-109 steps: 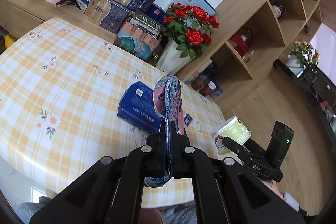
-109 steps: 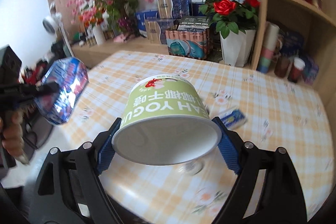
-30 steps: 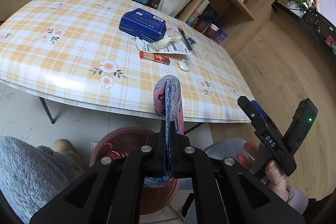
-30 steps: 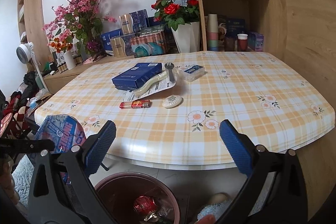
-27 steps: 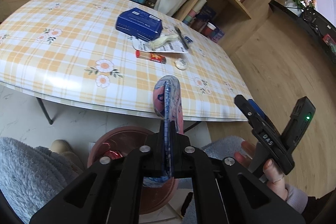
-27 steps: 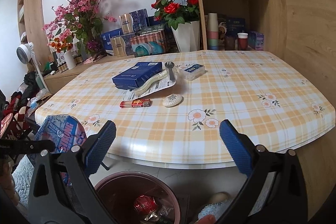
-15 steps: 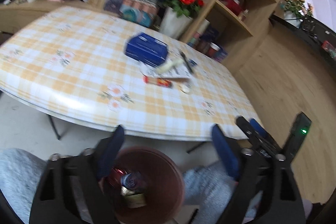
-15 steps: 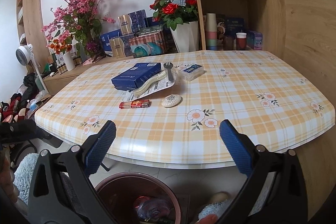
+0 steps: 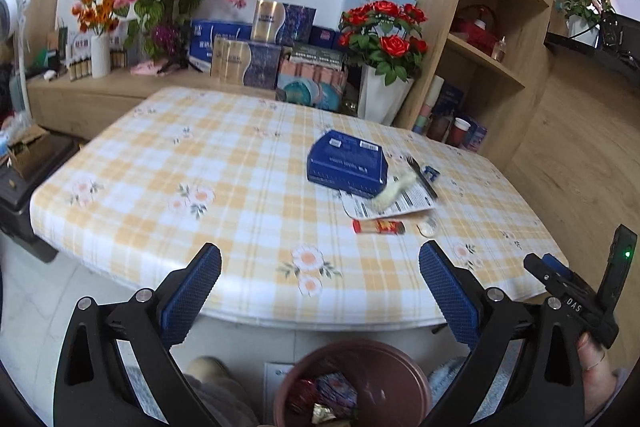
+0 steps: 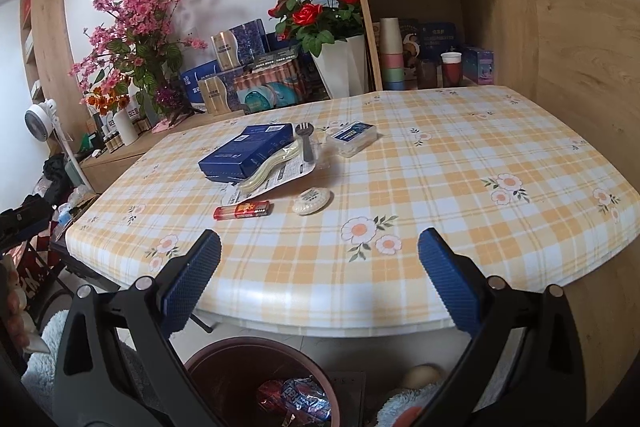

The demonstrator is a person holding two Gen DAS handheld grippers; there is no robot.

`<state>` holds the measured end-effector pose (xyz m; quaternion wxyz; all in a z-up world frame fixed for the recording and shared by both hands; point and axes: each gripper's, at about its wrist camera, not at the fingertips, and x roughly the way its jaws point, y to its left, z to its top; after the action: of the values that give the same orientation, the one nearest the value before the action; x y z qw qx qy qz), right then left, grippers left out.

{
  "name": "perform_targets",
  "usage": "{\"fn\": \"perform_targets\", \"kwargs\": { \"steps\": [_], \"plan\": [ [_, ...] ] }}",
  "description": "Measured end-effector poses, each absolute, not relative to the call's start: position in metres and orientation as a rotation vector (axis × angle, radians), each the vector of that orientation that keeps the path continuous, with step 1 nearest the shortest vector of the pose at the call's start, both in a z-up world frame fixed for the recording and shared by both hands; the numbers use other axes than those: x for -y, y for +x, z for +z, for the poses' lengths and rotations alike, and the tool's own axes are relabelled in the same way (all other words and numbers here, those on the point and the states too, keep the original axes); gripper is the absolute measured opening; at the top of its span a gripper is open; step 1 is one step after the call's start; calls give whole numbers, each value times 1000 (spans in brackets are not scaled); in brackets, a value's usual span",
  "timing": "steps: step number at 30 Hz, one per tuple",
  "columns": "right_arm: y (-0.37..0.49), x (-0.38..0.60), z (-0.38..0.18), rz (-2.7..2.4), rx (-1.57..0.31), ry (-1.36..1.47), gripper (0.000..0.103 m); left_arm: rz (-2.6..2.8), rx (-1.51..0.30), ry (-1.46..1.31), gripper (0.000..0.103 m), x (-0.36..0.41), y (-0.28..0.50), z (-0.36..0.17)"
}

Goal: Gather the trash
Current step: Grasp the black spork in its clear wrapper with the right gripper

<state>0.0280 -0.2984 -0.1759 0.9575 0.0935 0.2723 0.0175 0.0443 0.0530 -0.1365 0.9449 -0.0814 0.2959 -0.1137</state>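
Left tongs: left gripper (image 9: pixel 320 281) at the bottom of its frame, jaws just opened wide, nothing between them
Right tongs: right gripper (image 10: pixel 319 259) at the bottom of its frame, spread wide and empty
Bin: round brown plastic bin (image 10: pixel 224 355) on the floor at bottom centre, below the table edge – crumpled foil wrappers (image 10: pixel 304 401) lie inside
Trash left: on the checked tablecloth (image 10: pixel 440 187), centre-left of the right view – a flat blue box (image 10: pixel 246 147), a printed packet (image 10: pixel 280 175) just beside it with a black plastic fork (image 10: pixel 306 143) on top, a small red tube (image 10: pixel 242 211) and a white oval disc (image 10: pixel 312 201) nearer the edge, a clear little case (image 10: pixel 352 137) behind
Step in hand: probably reaching back for the next piece
Doing it well: take the nearest, loosest items first – tube or disc; the cloth looks glossy and slick, so come down over them rather than pushing; the packet is thin and limp, pinch an edge
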Motion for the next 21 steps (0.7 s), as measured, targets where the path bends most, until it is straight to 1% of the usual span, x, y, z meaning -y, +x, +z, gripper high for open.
{"fn": "perform_targets", "kwargs": {
  "steps": [10,11,12,16,18,21],
  "plan": [
    [97,302,-154,76,-588,57,97,-254,-563,-120,97,-45,84,-124],
    [106,301,-153,91,-597,49,95,-259,-565,-125,97,-44,91,-125],
    [117,300,-153,111,-609,38,88,-261,-568,-125,97,-42,98,-126],
    [166,289,-159,143,-636,-49,75,-268,-573,-107,97,-34,120,-132],
    [189,283,-166,159,-651,-74,64,-281,-581,-102,97,-29,133,-137],
    [227,277,-179,189,-706,-54,56,-293,-593,-94,97,-20,148,-145]
  ]
}}
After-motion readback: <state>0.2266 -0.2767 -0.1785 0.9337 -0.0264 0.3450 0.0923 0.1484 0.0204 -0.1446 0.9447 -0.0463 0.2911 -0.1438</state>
